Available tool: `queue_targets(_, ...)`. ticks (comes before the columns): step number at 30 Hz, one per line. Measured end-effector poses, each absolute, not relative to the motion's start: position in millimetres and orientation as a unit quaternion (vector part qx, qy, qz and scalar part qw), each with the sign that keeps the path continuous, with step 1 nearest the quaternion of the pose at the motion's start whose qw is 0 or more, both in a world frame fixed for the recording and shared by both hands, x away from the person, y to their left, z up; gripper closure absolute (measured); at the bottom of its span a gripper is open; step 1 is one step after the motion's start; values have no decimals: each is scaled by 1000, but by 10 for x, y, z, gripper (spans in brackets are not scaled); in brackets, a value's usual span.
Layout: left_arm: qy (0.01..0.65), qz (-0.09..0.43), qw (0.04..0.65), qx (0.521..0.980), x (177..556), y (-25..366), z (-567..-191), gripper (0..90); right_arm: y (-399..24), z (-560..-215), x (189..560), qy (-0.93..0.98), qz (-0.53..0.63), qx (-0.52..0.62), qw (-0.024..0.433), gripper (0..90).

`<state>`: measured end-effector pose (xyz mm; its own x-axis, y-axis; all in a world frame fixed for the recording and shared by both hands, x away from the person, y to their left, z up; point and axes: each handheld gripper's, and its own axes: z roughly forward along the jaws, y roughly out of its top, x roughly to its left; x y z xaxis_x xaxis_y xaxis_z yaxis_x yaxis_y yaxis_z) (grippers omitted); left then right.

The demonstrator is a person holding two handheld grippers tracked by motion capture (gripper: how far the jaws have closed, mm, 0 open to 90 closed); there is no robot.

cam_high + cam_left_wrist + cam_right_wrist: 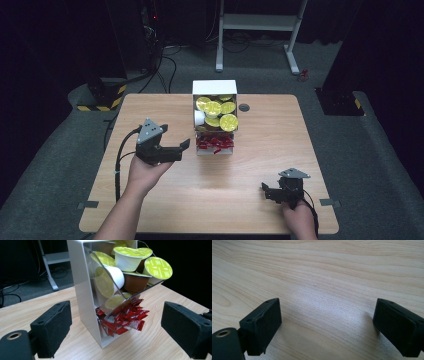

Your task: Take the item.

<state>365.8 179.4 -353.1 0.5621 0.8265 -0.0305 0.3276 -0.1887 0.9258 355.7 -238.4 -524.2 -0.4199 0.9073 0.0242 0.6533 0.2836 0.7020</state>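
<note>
One white dispenser (214, 88) is standing on one wooden table (165, 200), just ahead of the left hand-held gripper (186, 145). At least seven yellow-lidded cups (157, 267) are crowding its upper compartment. Below them, a heap of red sachets (125, 318) is spilling out, too tangled to count. Two hand-held grippers are sitting over the table, the right hand-held gripper (265, 190) well apart from the dispenser.

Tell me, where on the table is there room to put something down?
Bare wood lies between the left gripper and right gripper, and along the table right of the white dispenser. It's crowded around the red packets.
</note>
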Motion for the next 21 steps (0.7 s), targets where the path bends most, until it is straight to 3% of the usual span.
queue_targets(21,368,251,503,740,3831,1484,-3396,89,-2356,-5246,3555,782,315,497,204,83)
